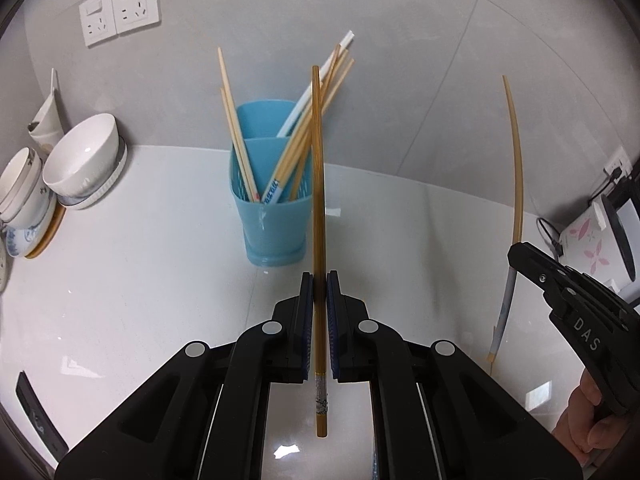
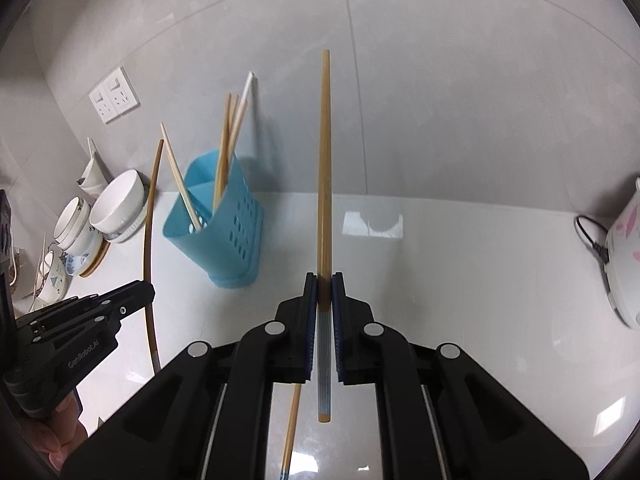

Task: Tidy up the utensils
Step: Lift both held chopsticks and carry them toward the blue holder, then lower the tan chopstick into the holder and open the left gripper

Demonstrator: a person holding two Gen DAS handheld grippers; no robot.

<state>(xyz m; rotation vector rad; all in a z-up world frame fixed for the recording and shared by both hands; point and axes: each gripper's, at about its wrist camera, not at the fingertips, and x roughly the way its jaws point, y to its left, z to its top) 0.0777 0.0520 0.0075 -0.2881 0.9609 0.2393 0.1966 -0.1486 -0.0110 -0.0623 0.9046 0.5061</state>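
My left gripper (image 1: 320,280) is shut on a dark brown chopstick (image 1: 318,168), held upright above the white counter in front of a blue slotted holder (image 1: 276,232). Several chopsticks (image 1: 311,92) lean in that holder. My right gripper (image 2: 325,280) is shut on a lighter tan chopstick (image 2: 325,160), also upright, with the blue holder (image 2: 224,248) off to its left. Each view catches the other gripper from the side: the right gripper (image 1: 516,254) with its tan chopstick (image 1: 517,160), and the left gripper (image 2: 149,292) with its brown chopstick (image 2: 150,220). Another chopstick (image 2: 292,428) lies on the counter beneath the right gripper.
Stacked white bowls (image 1: 84,156) and patterned cups (image 1: 20,188) stand at the left against the wall. Wall sockets (image 1: 120,12) sit above them. A white rice cooker (image 2: 624,256) with a black cord stands at the right. A dark flat object (image 1: 36,420) lies at the counter's near left.
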